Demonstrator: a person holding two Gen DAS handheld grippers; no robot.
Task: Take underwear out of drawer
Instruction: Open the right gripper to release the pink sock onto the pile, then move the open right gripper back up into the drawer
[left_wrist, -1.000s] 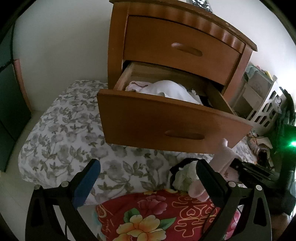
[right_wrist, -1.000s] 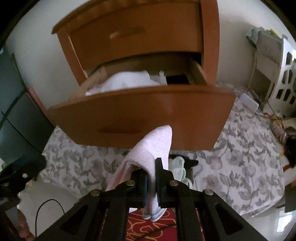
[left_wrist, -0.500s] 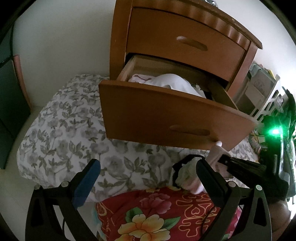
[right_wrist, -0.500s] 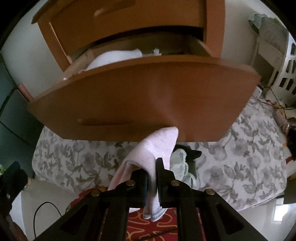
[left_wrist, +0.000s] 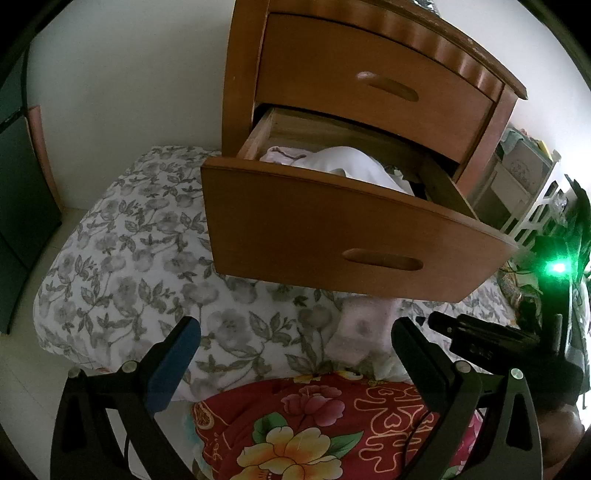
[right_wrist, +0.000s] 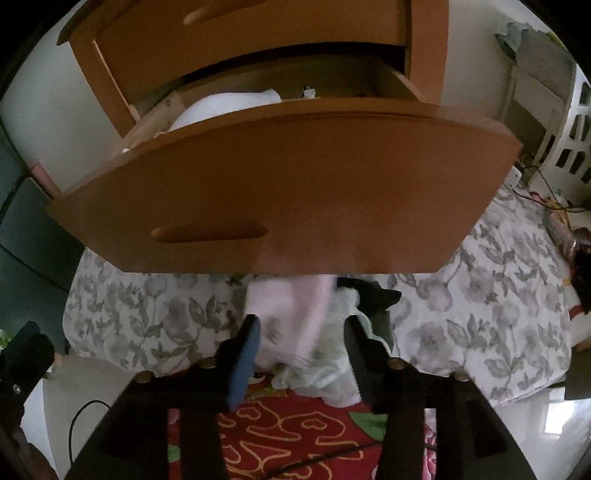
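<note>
The lower drawer (left_wrist: 332, 236) of the wooden nightstand stands pulled out, with white and pink clothing (left_wrist: 351, 166) piled inside; the right wrist view looks up at its front (right_wrist: 295, 192). A pale pink piece of underwear (right_wrist: 291, 317), blurred, hangs loose between the fingers of my right gripper (right_wrist: 301, 332), whose jaws are opening and whose pads are off the cloth. It drops over a pale green garment (right_wrist: 332, 369) and a black one (right_wrist: 373, 295) on the bed. The left wrist view shows the pink underwear (left_wrist: 362, 332) below the drawer, beside my right gripper (left_wrist: 436, 321). My left gripper (left_wrist: 295, 339) is open and holds nothing.
A grey floral pillow (left_wrist: 129, 258) lies under the drawer, and a red flowered quilt (left_wrist: 314, 424) lies nearest me. White shelving and a crate (left_wrist: 524, 184) stand to the right of the nightstand. A dark cabinet (left_wrist: 22, 184) is at the left.
My right gripper's jaws have parted and let go of the pink underwear, which now slumps onto the garments on the bed. The left gripper has stayed in place, open.
</note>
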